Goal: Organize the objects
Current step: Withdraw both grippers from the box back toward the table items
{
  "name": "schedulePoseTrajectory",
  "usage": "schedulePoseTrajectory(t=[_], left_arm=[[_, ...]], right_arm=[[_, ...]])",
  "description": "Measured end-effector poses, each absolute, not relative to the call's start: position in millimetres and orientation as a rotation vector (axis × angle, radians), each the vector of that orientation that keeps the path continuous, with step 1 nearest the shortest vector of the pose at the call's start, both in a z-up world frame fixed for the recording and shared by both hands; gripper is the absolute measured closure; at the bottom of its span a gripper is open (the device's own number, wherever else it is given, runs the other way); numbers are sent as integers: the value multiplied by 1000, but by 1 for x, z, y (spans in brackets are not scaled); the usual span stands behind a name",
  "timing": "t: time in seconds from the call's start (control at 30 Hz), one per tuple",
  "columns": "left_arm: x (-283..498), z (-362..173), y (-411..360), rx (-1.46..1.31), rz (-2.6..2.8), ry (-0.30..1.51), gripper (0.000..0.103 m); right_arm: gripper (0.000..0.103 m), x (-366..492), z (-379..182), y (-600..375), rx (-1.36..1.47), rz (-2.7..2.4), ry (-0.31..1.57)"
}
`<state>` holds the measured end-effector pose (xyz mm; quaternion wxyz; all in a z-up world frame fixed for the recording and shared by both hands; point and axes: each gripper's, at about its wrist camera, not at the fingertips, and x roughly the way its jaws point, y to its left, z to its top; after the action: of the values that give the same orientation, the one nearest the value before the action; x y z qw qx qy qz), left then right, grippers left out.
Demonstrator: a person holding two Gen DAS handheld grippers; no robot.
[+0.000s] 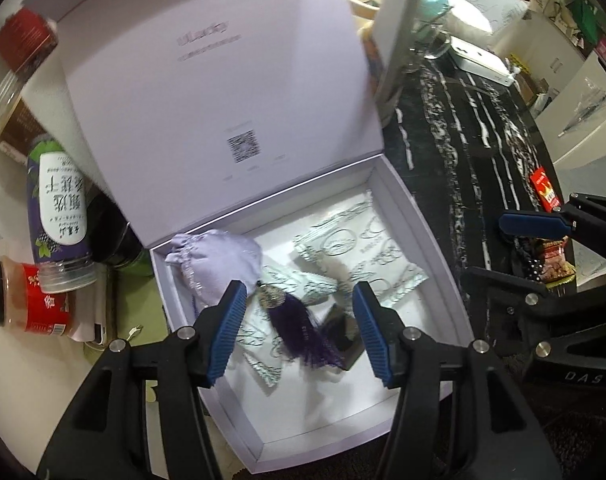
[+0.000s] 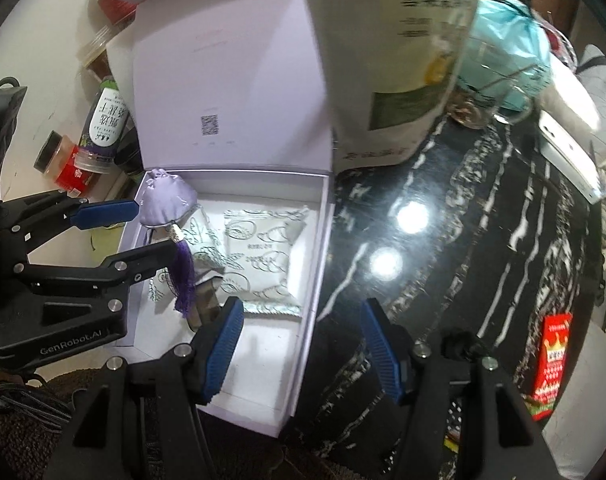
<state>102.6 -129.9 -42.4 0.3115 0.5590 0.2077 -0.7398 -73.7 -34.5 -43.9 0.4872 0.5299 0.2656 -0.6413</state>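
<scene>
Blue ribbed pads on black arms fill the bottom of the left wrist view: the left gripper (image 1: 299, 332) is spread wide, holding nothing, hovering over an open pale lilac cardboard gift box (image 1: 419, 216) whose hinged lid (image 1: 207, 80) stands up behind it. Inside the box lies a lilac satin drawstring pouch (image 1: 215, 260) against the back left corner, with a dark purple tassel (image 1: 299, 332) trailing from it toward the camera – its long axis runs from the pouch's silver cap near the box's middle down to the frayed end nearest the pads. White sachets printed with silver patterns (image 1: 343, 248) lie flat across the box floor, overlapping; a small dark glossy object beneath the tassel is partly covered and hard to identify. Left of the box, several jars and bottles lie tipped on a pale surface, including a purple-labelled plastic bottle (image 1: 59, 208) and a red-labelled jar with a black cap (image 1: 27, 300). The right gripper (image 2: 303, 344) is also spread, empty, straddling the box's right wall and a black marble-patterned tabletop (image 2: 443, 260). A tall cream pouch bag (image 2: 387, 60) stands behind – its top is cut off by the frame. A small red carton (image 2: 553, 364) stands near the table's right edge.
</scene>
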Motion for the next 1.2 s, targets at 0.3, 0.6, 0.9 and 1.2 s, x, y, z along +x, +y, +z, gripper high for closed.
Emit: schedulePoseTrajectory(t=[0.3,0.6,0.9,1.2], left_arm=[[73,-30,-101,1507,-2037,484,50],[35,-30,-68,1565,-2129,418,50],[-5,-34,-36,1644,-2225,340,50],[-46,-40,3,1729,-2325,250,50]], right_arm=[[42,-89,-37,8,1331,-1670,581],[42,-102,-37,54,1394,-1771,517],[42,-112,-36,99,1462,-1874,438],[42,-119,-37,151,1535,-1986,347]])
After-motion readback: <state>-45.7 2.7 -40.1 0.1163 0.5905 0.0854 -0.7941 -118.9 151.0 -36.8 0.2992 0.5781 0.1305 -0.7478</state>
